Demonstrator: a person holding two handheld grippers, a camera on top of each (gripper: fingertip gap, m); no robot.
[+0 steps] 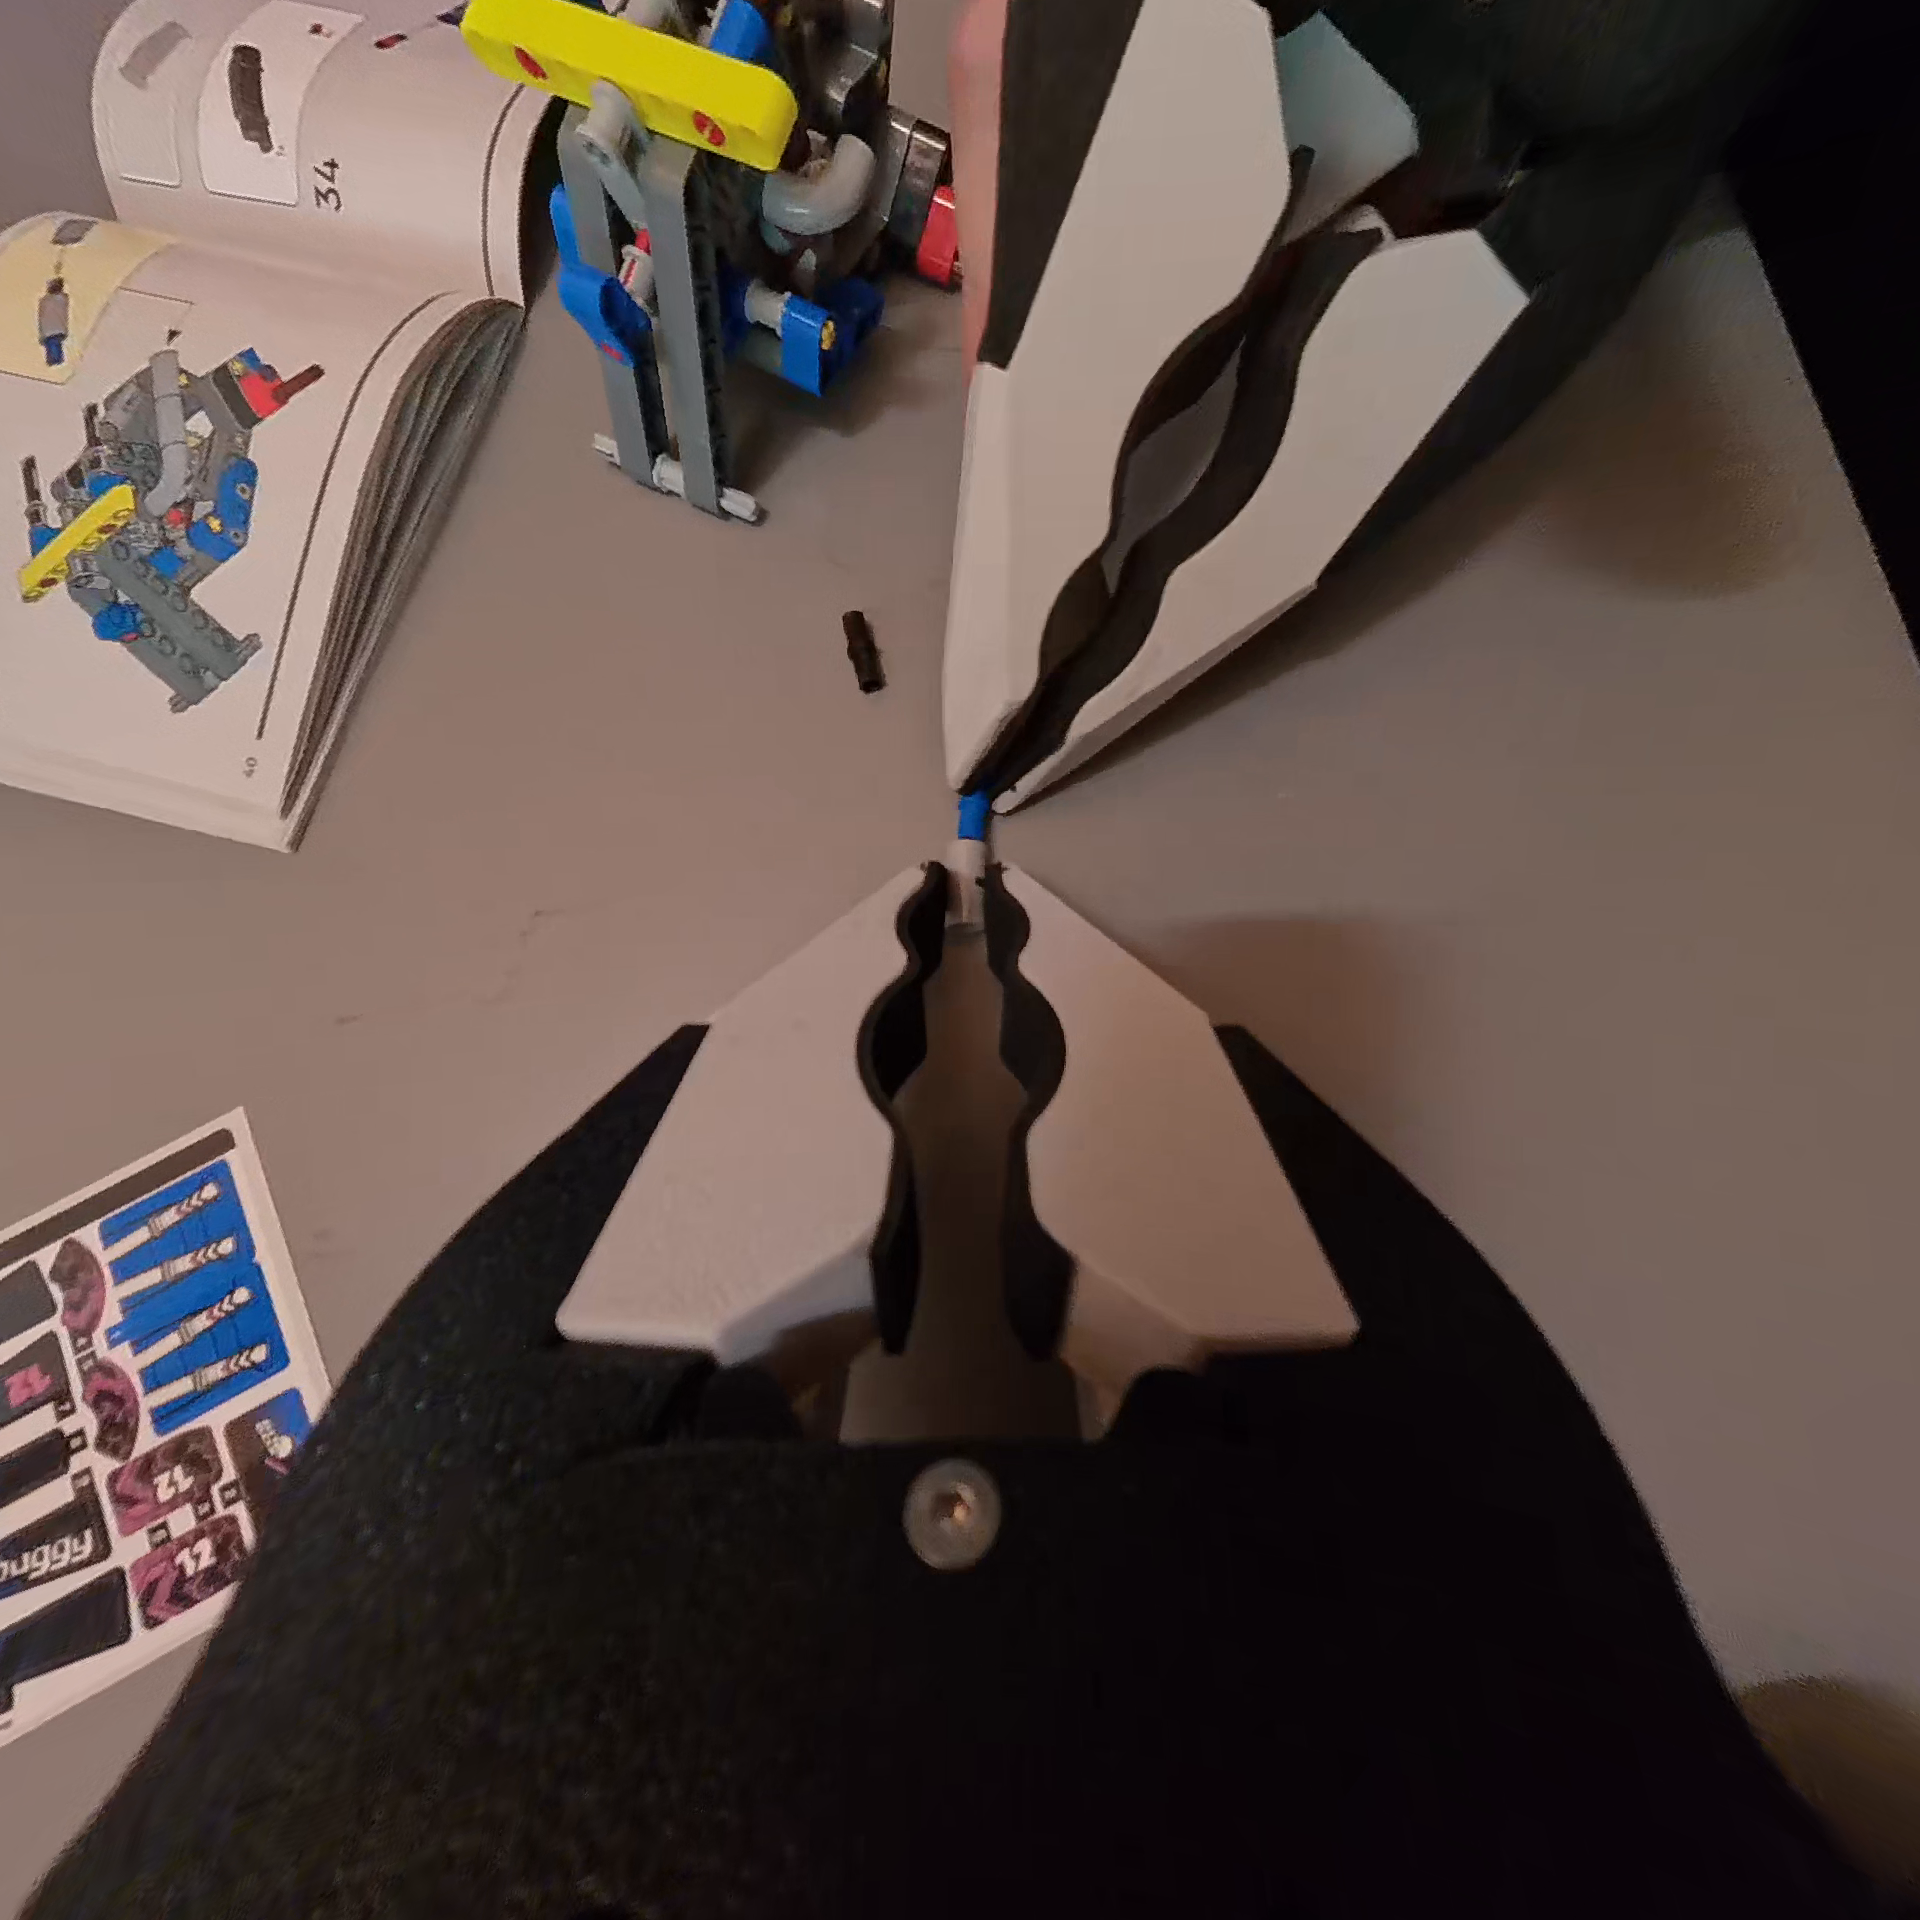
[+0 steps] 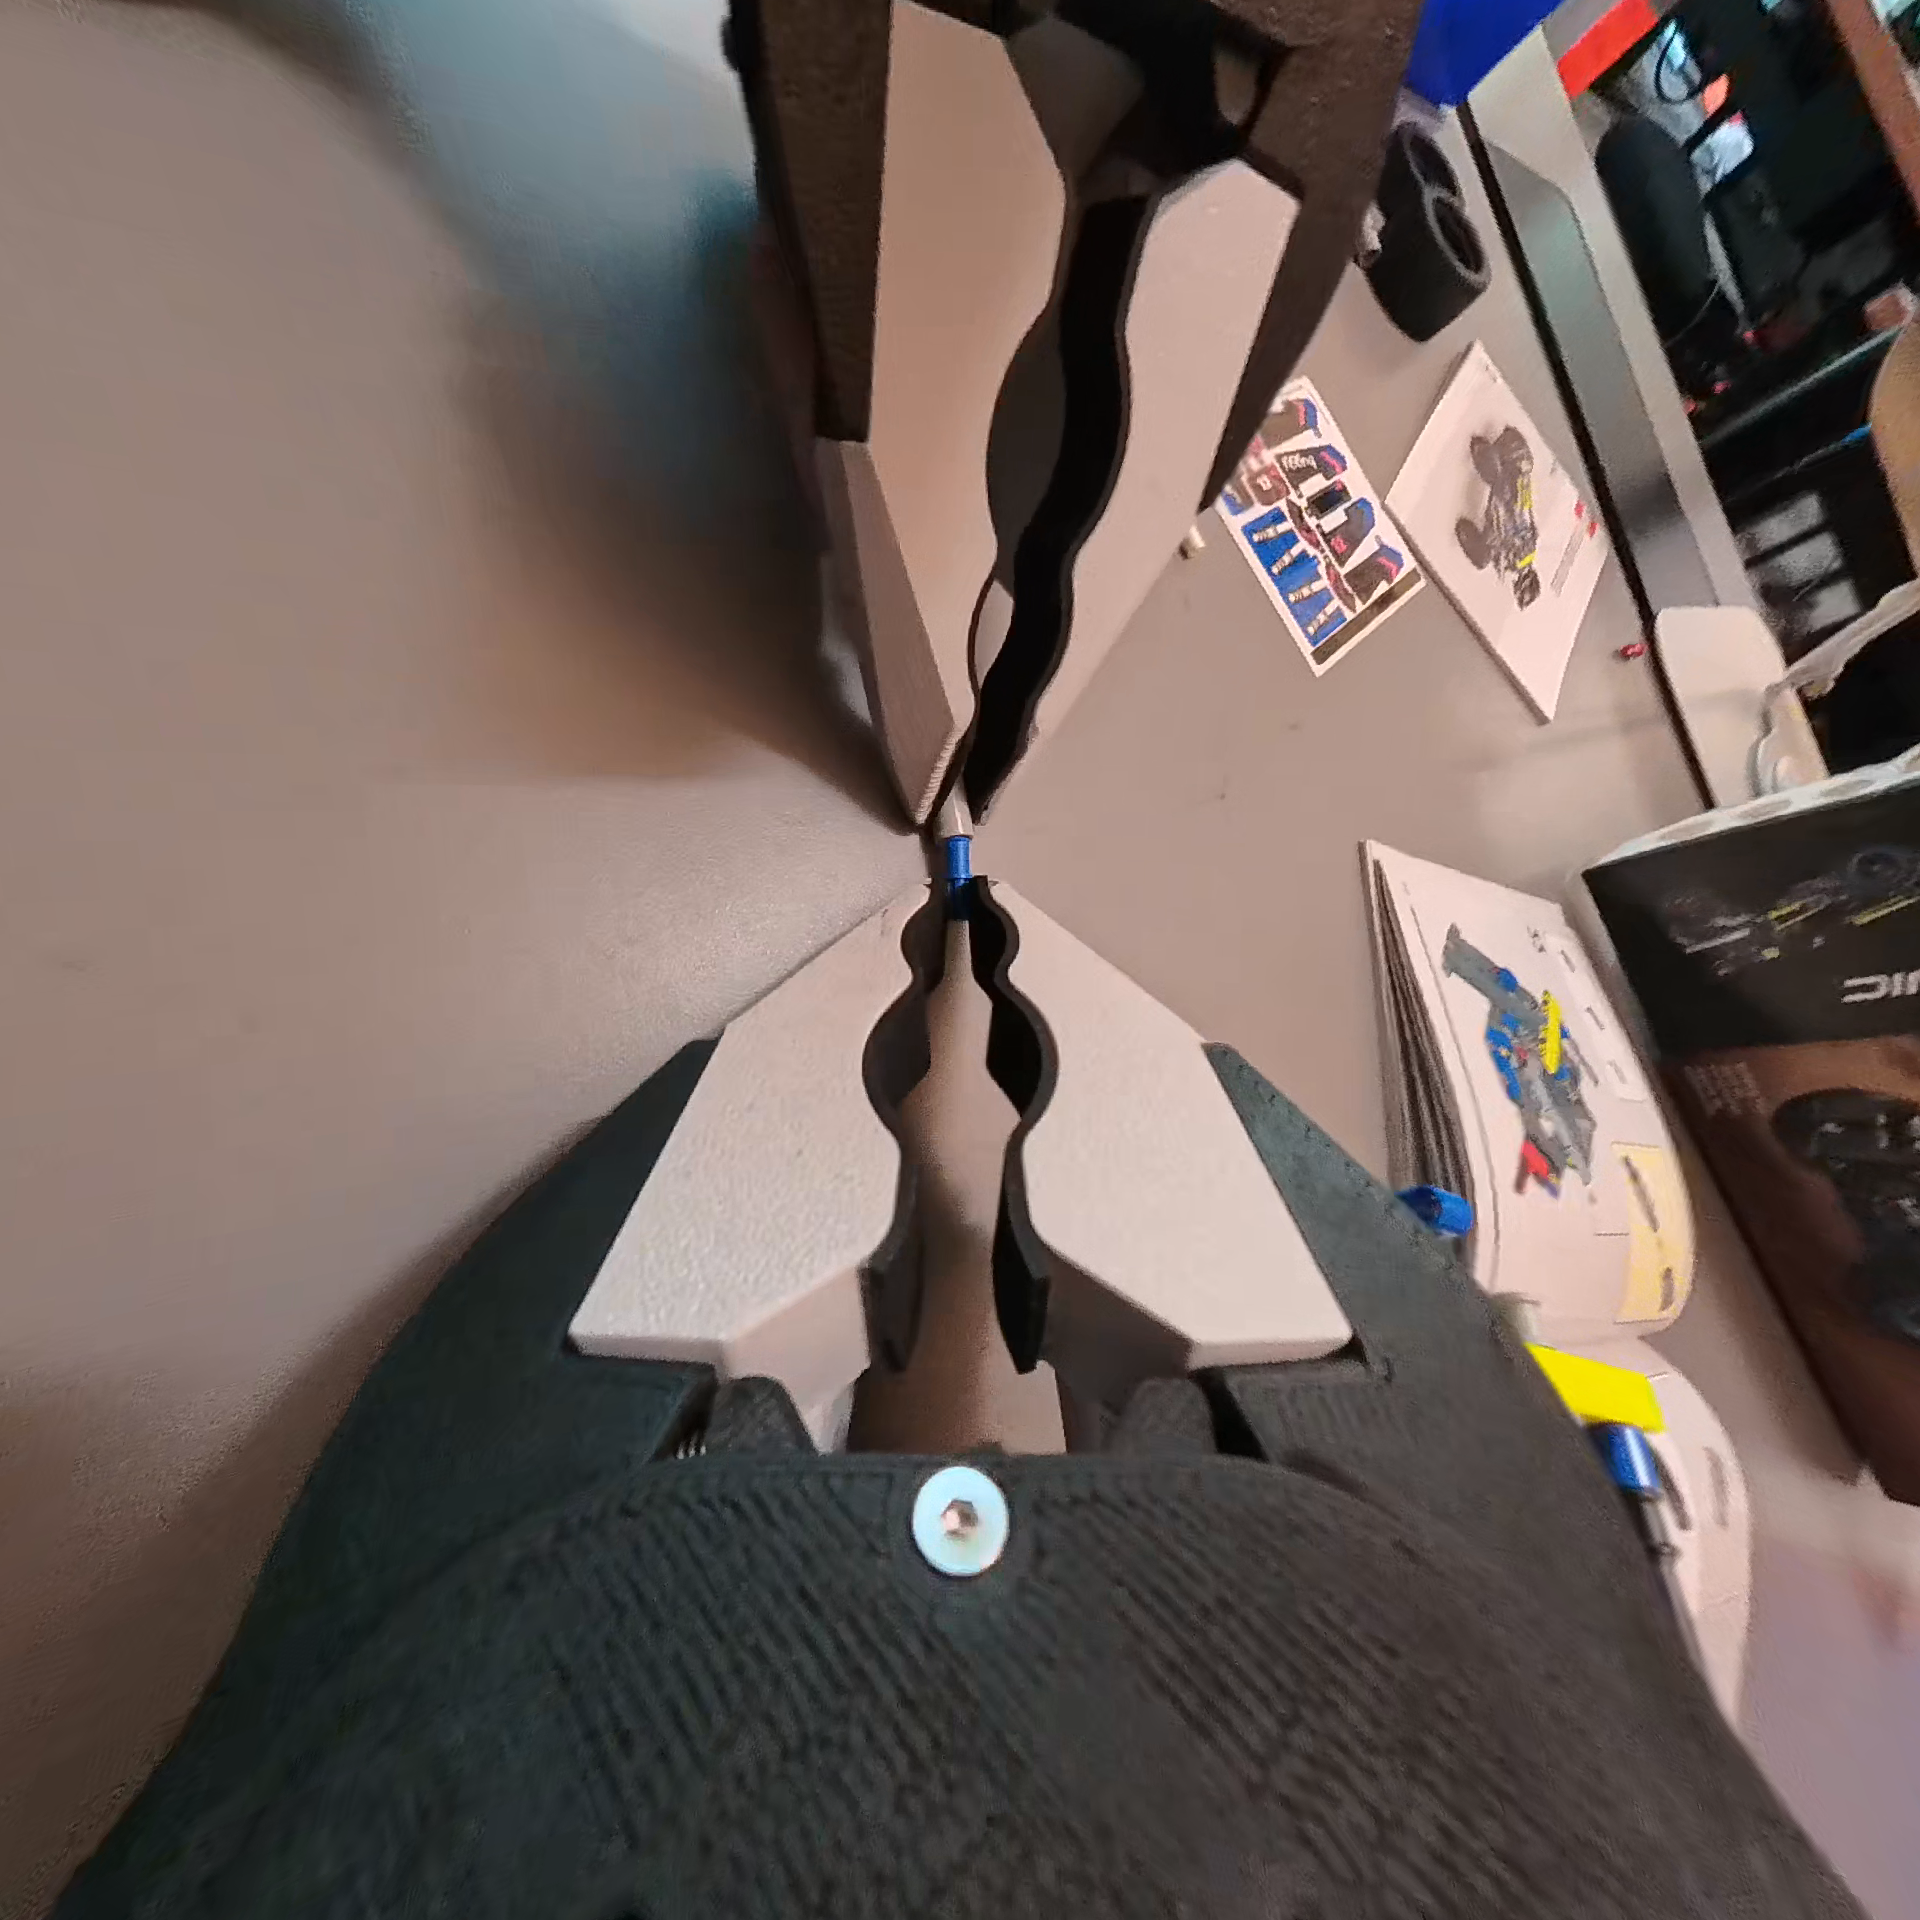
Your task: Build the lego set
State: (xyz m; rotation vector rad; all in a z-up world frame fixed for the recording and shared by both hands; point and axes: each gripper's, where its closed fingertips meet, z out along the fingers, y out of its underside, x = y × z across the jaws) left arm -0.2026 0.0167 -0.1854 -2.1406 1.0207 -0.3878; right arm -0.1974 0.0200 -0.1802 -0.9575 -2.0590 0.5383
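Note:
My left gripper (image 1: 961,883) is shut on a small light-grey tube piece (image 1: 966,891), held above the grey table (image 1: 520,987). My right gripper (image 2: 956,896) is shut on a small blue pin (image 2: 956,862). The two grippers meet tip to tip. The blue pin (image 1: 974,814) meets the end of the grey piece end to end. In the left wrist view the right gripper (image 1: 982,792) comes in from the upper right. In the right wrist view the left gripper (image 2: 951,808) comes down from the top with the grey piece (image 2: 957,823) in it.
A partly built brick model (image 1: 707,260) with a yellow beam stands behind. A loose black pin (image 1: 862,651) lies near it. An open instruction booklet (image 1: 208,468) and a sticker sheet (image 1: 135,1382) lie on the left. A dark box (image 2: 1787,1039) and black tyres (image 2: 1439,223) lie farther off. My left and right fingertips are right by each other.

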